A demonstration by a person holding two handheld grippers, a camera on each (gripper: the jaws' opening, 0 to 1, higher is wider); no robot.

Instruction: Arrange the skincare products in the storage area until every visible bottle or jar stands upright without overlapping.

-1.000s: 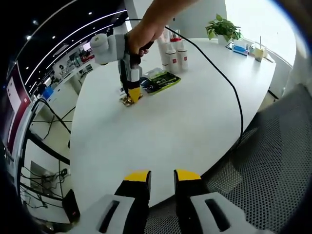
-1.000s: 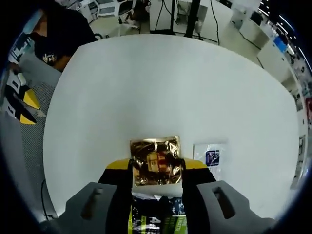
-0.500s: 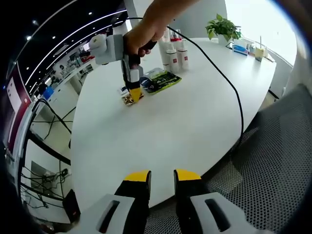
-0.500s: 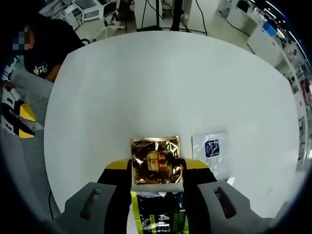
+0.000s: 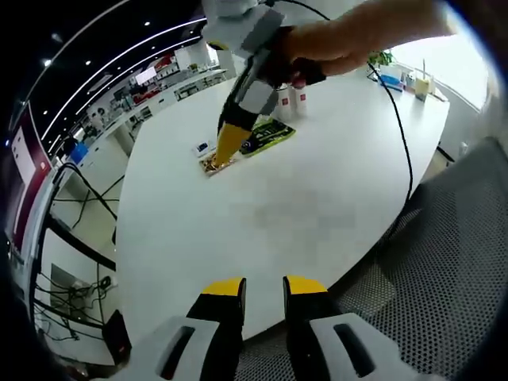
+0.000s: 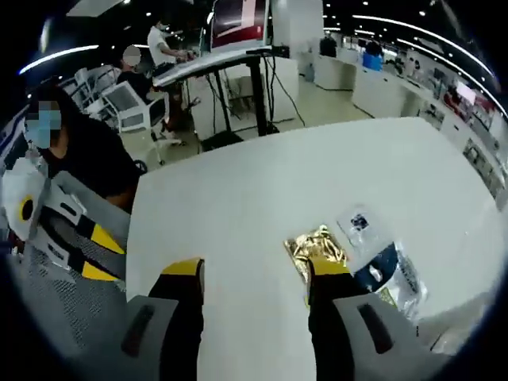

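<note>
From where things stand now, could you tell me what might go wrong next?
The right tool hangs open just off the gold sachet; a careless pass could drag it into the clear sachet or the dark green packet. Its cable trails across the table near the white bottles and could snag them. The left tool sits at the table edge.

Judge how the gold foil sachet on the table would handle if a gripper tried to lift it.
The gold foil sachet lies flat and crinkled on the white table, so it is probably thin, light and floppy. Its shiny film looks slippery, and pinching an edge seems hard.
</note>
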